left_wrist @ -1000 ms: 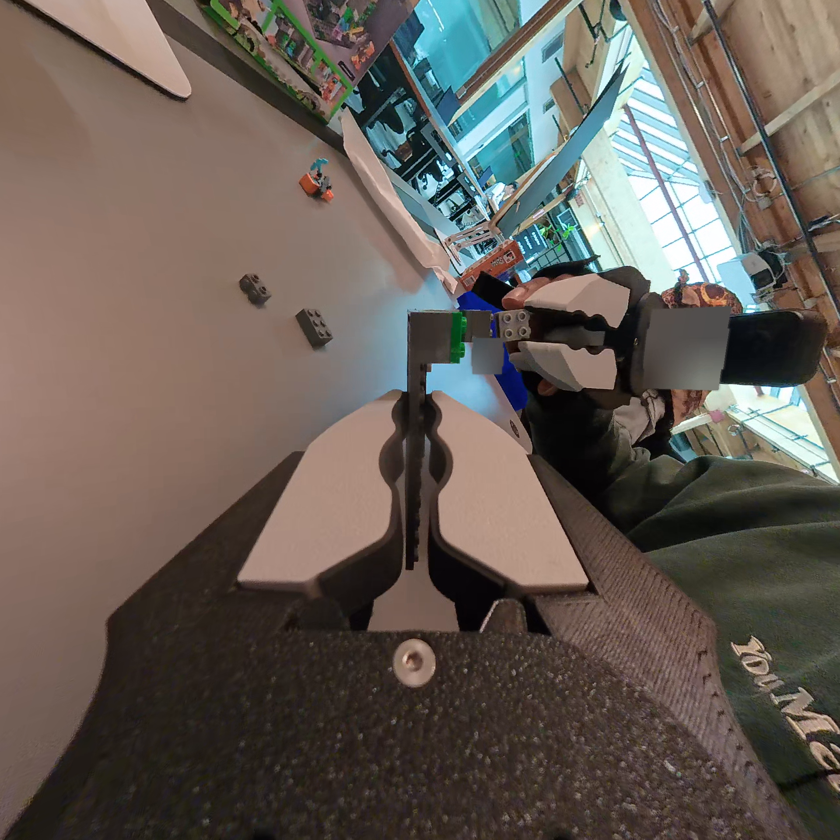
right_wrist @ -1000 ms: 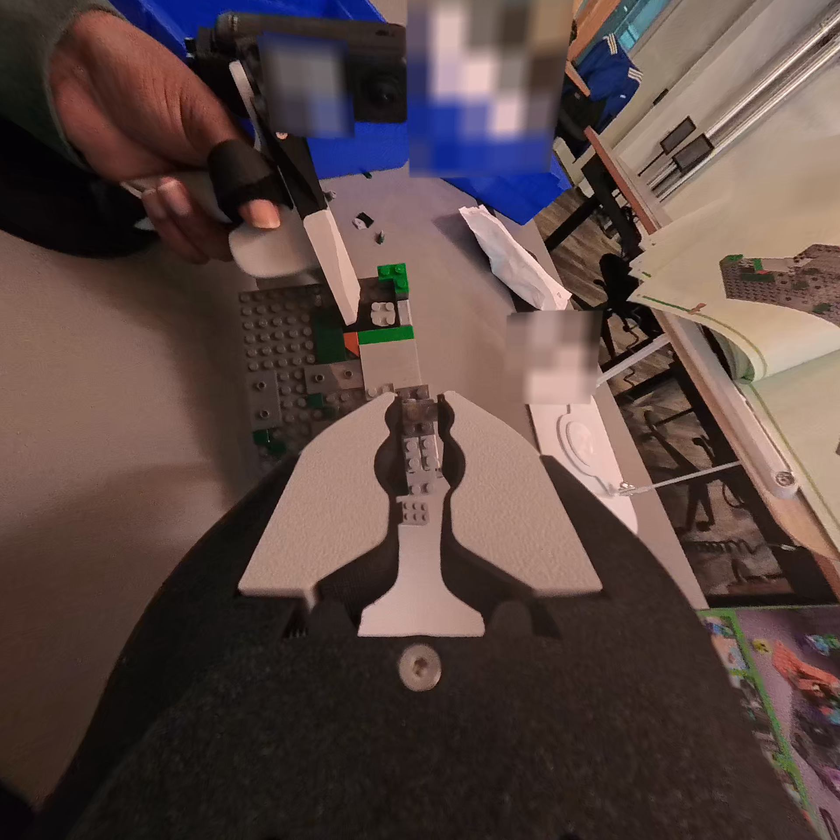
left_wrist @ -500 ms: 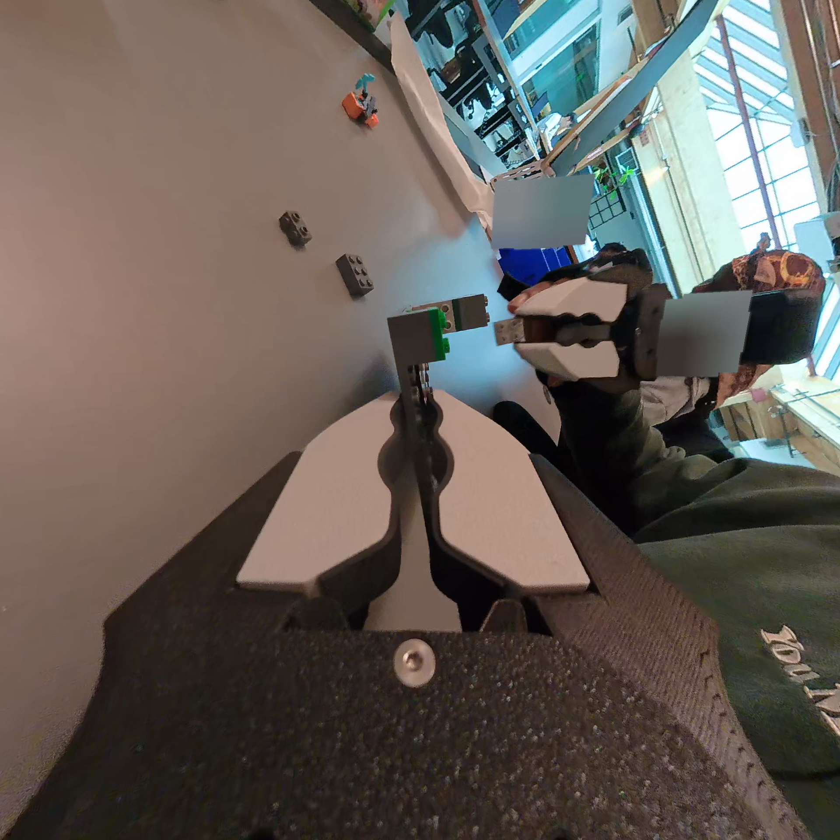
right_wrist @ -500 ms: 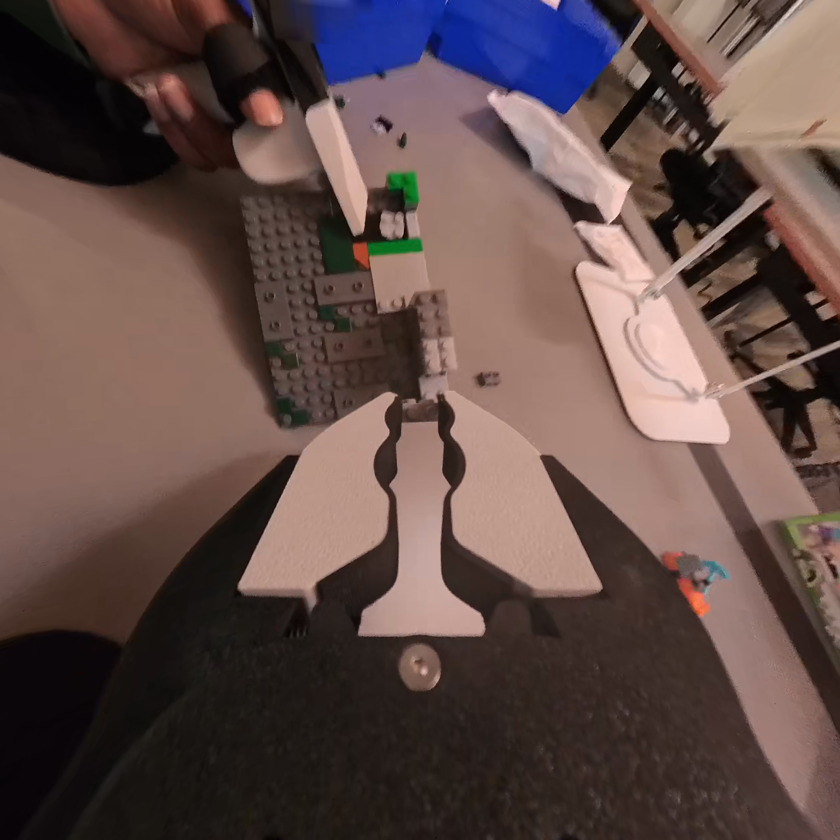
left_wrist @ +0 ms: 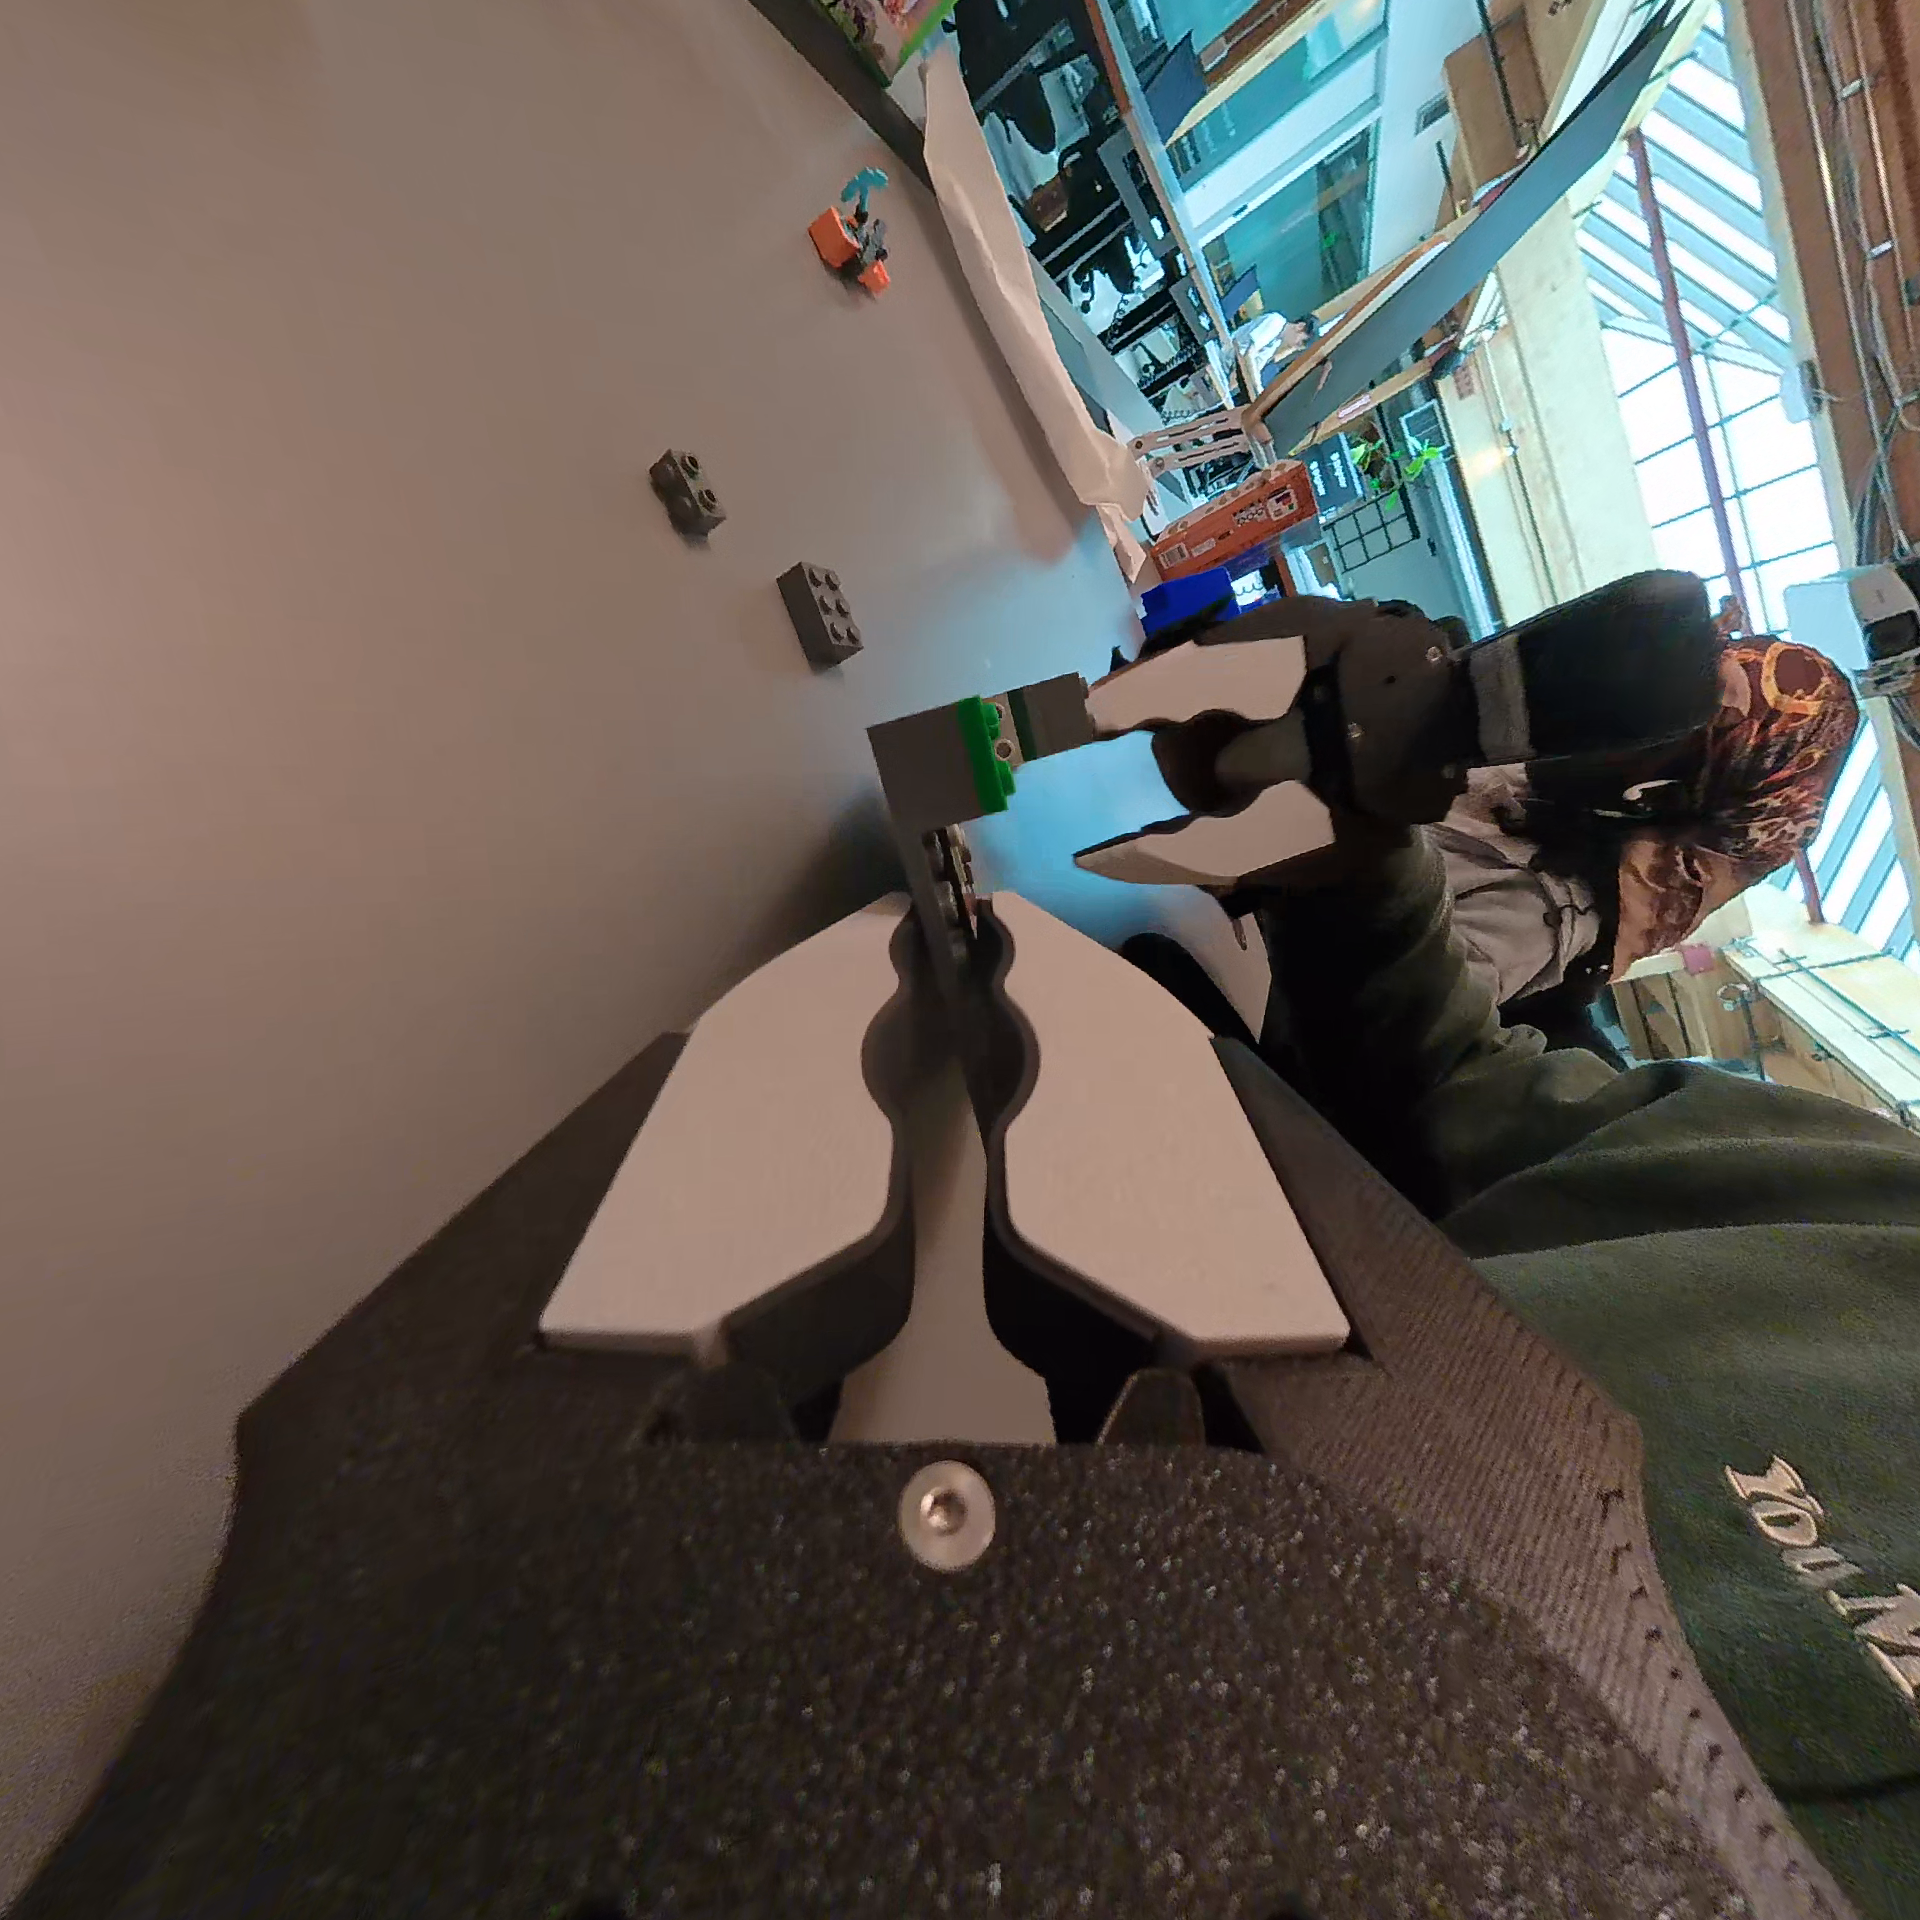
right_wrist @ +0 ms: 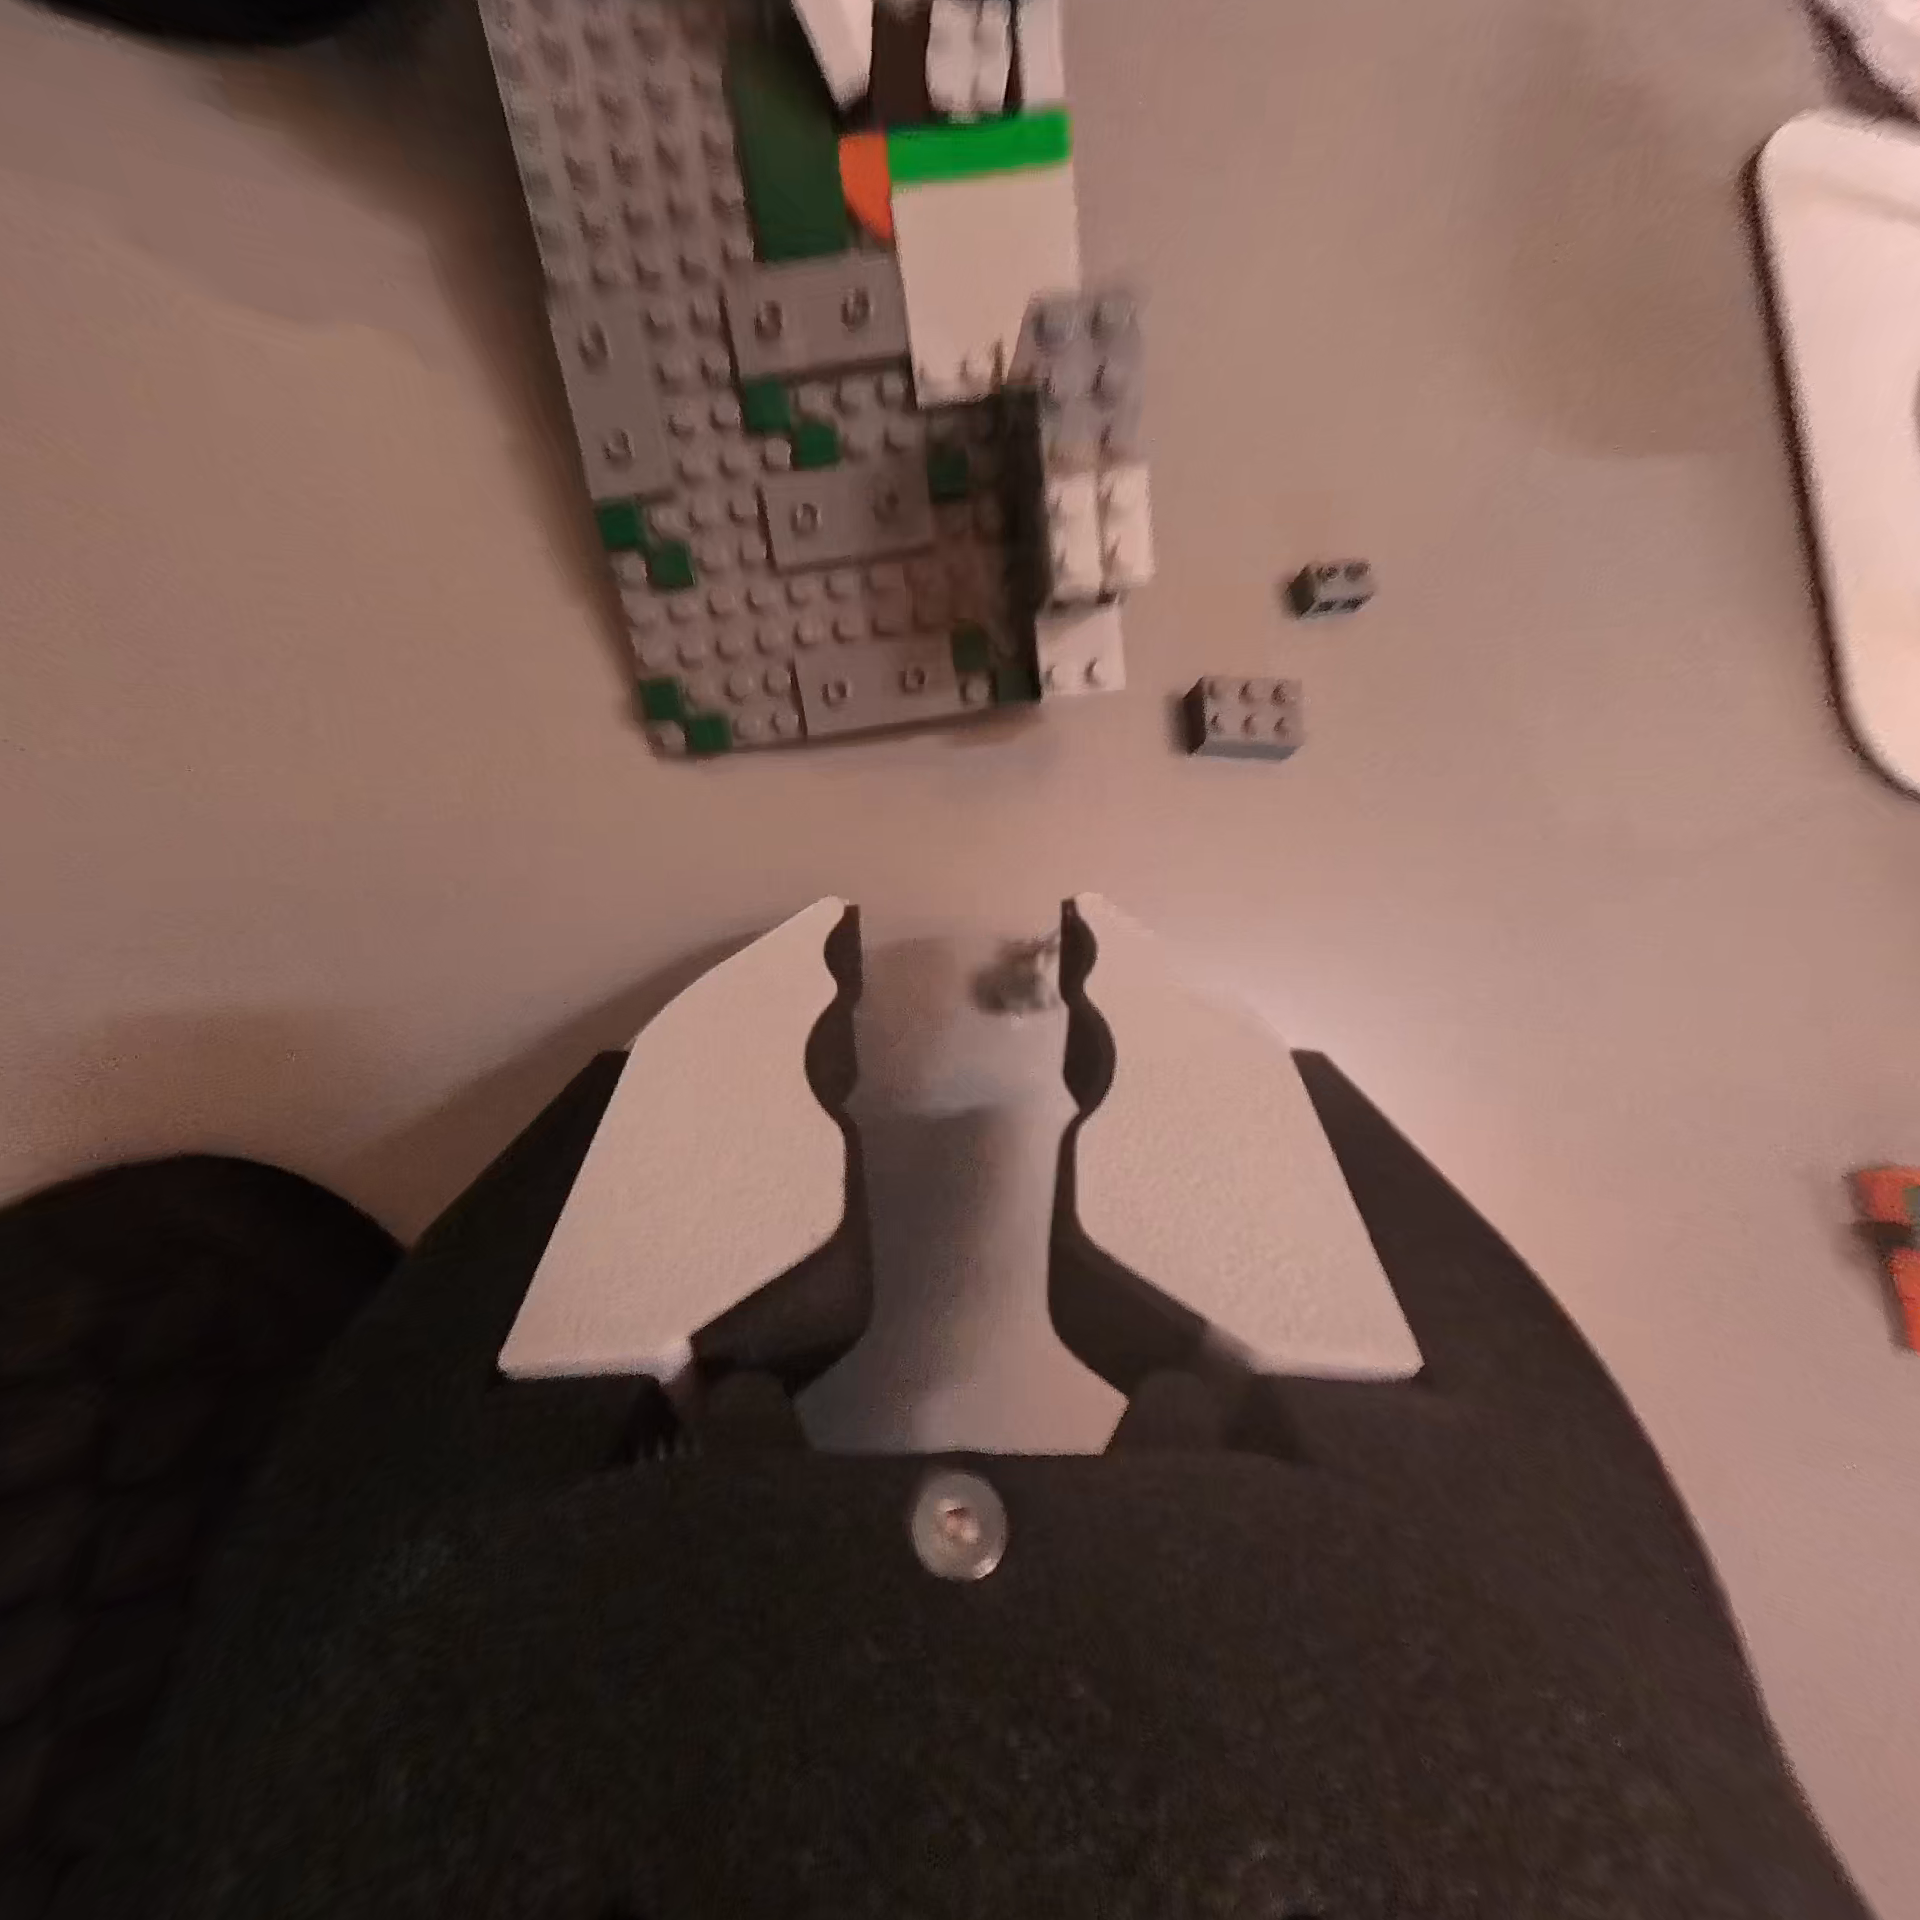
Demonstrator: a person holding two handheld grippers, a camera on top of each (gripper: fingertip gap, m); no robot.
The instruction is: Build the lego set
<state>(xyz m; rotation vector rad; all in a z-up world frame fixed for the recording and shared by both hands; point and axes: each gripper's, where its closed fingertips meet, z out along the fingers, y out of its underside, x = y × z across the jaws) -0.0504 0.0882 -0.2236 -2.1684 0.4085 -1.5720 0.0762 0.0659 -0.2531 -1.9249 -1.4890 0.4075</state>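
Note:
The grey baseplate (right_wrist: pixel 665 436) carries grey, white and green bricks and lies on the table. In the left wrist view I see it edge-on, with a green brick (left_wrist: pixel 982 753) on its raised part. My left gripper (left_wrist: pixel 940 914) is shut on the baseplate's edge. My right gripper (right_wrist: pixel 961 914) is open, back from the plate's near edge; it also shows in the left wrist view (left_wrist: pixel 1143 779). A small blurred grey bit (right_wrist: pixel 1013 977) sits by its right finger; I cannot tell if it touches. Two loose dark grey bricks (right_wrist: pixel 1247 717) (right_wrist: pixel 1330 587) lie right of the plate.
A white tray (right_wrist: pixel 1849 416) lies at the right edge. A small orange piece (right_wrist: pixel 1886 1278) (left_wrist: pixel 847 234) lies on the table. A white bag (left_wrist: pixel 997 312) lies along the far table edge. A green sleeve (left_wrist: pixel 1662 1299) is at my right. The grippers' ends are close to 15 cm from one another.
My right gripper was shut on a grey piece at the build's edge; it has opened and pulled back from the plate. My left gripper has kept its hold.

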